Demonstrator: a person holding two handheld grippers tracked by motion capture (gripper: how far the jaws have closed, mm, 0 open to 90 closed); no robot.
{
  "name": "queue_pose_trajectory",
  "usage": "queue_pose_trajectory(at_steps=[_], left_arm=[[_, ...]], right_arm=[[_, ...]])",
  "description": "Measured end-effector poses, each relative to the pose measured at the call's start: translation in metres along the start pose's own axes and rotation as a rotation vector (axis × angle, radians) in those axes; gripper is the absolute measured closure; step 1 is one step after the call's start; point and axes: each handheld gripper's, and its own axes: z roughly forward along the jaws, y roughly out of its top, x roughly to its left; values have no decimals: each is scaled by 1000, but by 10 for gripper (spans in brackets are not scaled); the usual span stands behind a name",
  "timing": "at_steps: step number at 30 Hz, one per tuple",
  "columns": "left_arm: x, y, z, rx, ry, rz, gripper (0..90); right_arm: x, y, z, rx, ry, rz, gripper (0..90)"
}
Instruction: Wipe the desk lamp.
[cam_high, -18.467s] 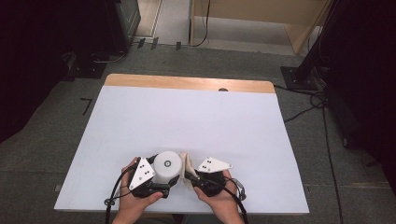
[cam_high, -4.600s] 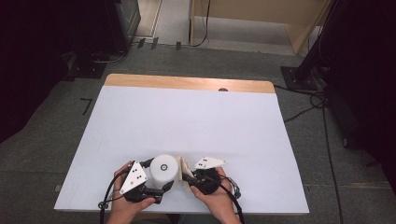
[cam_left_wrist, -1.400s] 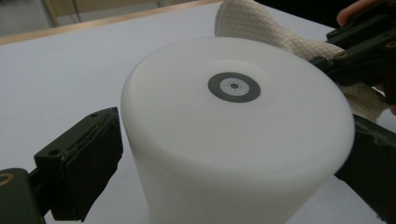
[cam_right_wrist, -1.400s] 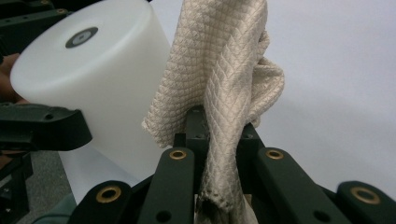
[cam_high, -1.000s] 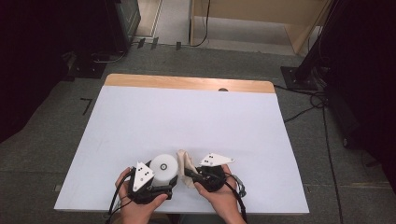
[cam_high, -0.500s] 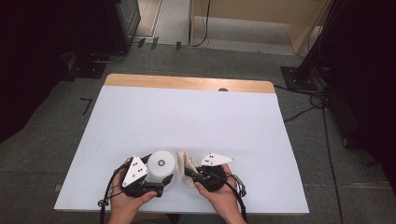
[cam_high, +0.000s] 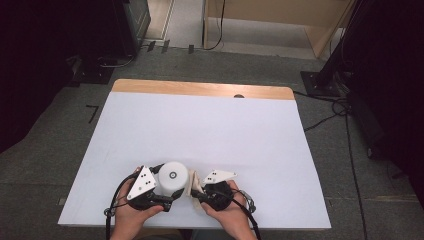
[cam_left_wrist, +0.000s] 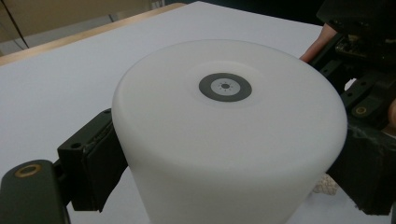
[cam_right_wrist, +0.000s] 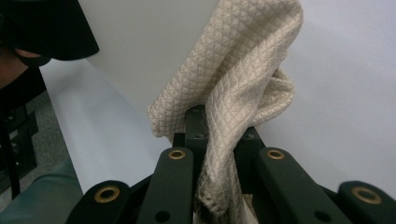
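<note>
While your left hand-held gripper (cam_left_wrist: 224, 186) clamps the white cylinder (cam_left_wrist: 229, 135) upright at the desk's (cam_high: 200, 125) near edge | your right hand-held gripper (cam_right_wrist: 219, 154) pinches the beige cloth (cam_right_wrist: 233, 88) | cloth pressed against the cylinder's side.

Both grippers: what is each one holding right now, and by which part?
Left gripper clamps the white cylinder across its side wall. Right gripper pinches the beige cloth by a bunched fold near its lower end.

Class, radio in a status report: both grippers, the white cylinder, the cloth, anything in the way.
Left gripper shut on cylinder. Right gripper shut on cloth, cloth against the cylinder's side. Table ahead bare, nothing in the way.
</note>
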Motion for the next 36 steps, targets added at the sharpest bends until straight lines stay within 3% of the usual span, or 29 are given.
queue_pose_trajectory(at_steps=[5, 16, 20, 36], left_arm=[[0, 0, 0, 3, 1, -4, 84], [-1, 0, -1, 6, 5, -7, 84], [-1, 0, 0, 4, 5, -9, 83], [-1, -1, 0, 3, 11, -16, 82]], right_arm=[[2, 2, -3, -19, 1, 11, 814], [16, 22, -33, -170, 4, -29, 815], [16, 22, -35, -184, 7, -34, 815], [-4, -3, 4, -20, -2, 27, 805]])
